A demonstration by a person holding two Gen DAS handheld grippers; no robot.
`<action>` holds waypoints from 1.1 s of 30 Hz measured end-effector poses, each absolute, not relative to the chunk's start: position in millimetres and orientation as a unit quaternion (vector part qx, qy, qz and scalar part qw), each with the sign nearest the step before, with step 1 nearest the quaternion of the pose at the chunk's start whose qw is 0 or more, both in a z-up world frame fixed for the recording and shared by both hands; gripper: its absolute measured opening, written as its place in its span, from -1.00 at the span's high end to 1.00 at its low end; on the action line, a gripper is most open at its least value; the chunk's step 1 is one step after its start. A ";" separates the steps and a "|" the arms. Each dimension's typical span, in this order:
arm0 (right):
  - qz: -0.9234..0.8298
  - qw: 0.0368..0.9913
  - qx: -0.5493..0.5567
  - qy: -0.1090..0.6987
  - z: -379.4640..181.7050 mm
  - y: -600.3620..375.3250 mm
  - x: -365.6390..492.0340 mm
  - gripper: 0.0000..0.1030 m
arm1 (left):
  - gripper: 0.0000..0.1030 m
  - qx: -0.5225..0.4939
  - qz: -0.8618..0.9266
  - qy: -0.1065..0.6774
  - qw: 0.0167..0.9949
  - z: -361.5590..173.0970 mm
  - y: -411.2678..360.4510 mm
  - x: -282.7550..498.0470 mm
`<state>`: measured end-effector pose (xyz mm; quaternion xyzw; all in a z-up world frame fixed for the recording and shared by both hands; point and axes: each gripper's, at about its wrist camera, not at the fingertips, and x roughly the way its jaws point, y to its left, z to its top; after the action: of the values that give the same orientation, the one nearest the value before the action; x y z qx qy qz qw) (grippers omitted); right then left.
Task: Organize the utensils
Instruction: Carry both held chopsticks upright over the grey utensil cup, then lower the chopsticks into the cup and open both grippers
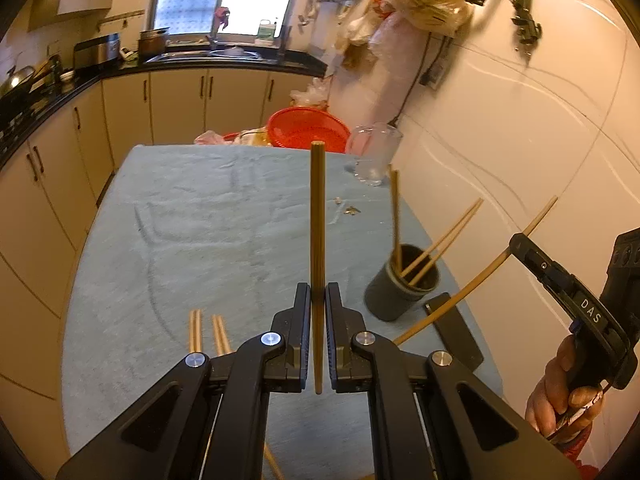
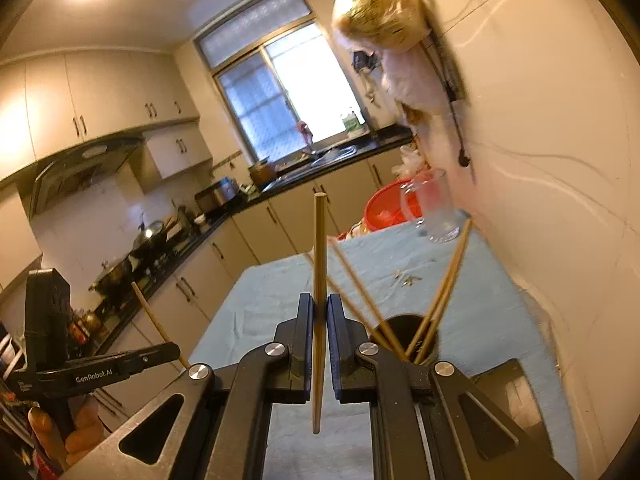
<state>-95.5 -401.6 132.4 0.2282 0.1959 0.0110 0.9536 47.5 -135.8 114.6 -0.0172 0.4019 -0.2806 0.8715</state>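
Observation:
In the left wrist view my left gripper (image 1: 318,294) is shut on a wooden chopstick (image 1: 318,216) that stands up between its pads, above the blue-grey tablecloth (image 1: 192,220). To the right stands a dark round holder (image 1: 394,296) with several chopsticks leaning in it. Beyond it my right gripper (image 1: 517,243) is shut on another chopstick (image 1: 468,286). In the right wrist view the right gripper (image 2: 320,305) pinches its chopstick (image 2: 320,240), with the holder (image 2: 406,326) just ahead to the right. The left gripper (image 2: 174,350) shows at the left with its chopstick (image 2: 154,318).
Two pairs of loose chopsticks (image 1: 208,332) lie on the cloth near my left fingers. A clear glass (image 1: 374,152) and a red colander (image 1: 306,128) sit at the table's far end. A flat black object (image 1: 456,330) lies beside the holder. A white wall runs along the right.

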 end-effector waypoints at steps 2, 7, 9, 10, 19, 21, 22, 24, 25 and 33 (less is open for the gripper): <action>0.003 0.954 0.231 0.190 136.2 -410.0 -100.5 0.85 | 0.87 -0.014 -0.289 0.399 0.870 120.4 -144.4 46.8; -0.010 0.953 0.240 0.183 141.7 -428.6 -106.9 0.85 | 0.87 -0.006 -0.307 0.389 0.869 136.6 -166.7 46.2; -0.016 0.954 0.242 0.178 144.9 -436.4 -108.4 0.85 | 0.87 -0.004 -0.315 0.387 0.867 142.8 -177.6 48.2; -0.018 0.954 0.244 0.175 146.6 -440.5 -109.8 0.85 | 0.87 -0.003 -0.318 0.385 0.866 145.2 -182.8 49.3; -0.036 0.958 0.245 0.147 168.9 -467.0 -110.7 0.85 | 0.87 0.001 -0.346 0.366 0.864 173.2 -221.7 61.1; -0.041 0.958 0.243 0.143 172.3 -471.6 -107.7 0.85 | 0.87 0.002 -0.350 0.364 0.863 178.5 -231.6 65.7; -0.042 0.958 0.245 0.143 173.4 -474.3 -105.8 0.85 | 0.87 0.002 -0.352 0.363 0.863 180.0 -236.1 66.5; -0.045 0.959 0.243 0.142 174.8 -478.6 -102.4 0.85 | 0.87 0.001 -0.356 0.361 0.862 182.2 -244.2 70.0; -0.050 0.959 0.239 0.141 175.0 -478.3 -101.0 0.85 | 0.87 0.000 -0.359 0.361 0.861 182.4 -249.4 73.3; -0.069 0.960 0.227 0.150 166.8 -485.5 -84.6 0.85 | 0.87 -0.010 -0.355 0.368 0.859 169.5 -273.9 98.9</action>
<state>-84.6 -485.5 166.8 0.2268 0.1495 -0.0694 0.9599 98.9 -273.9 169.5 -0.0097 0.3684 -0.3554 0.8590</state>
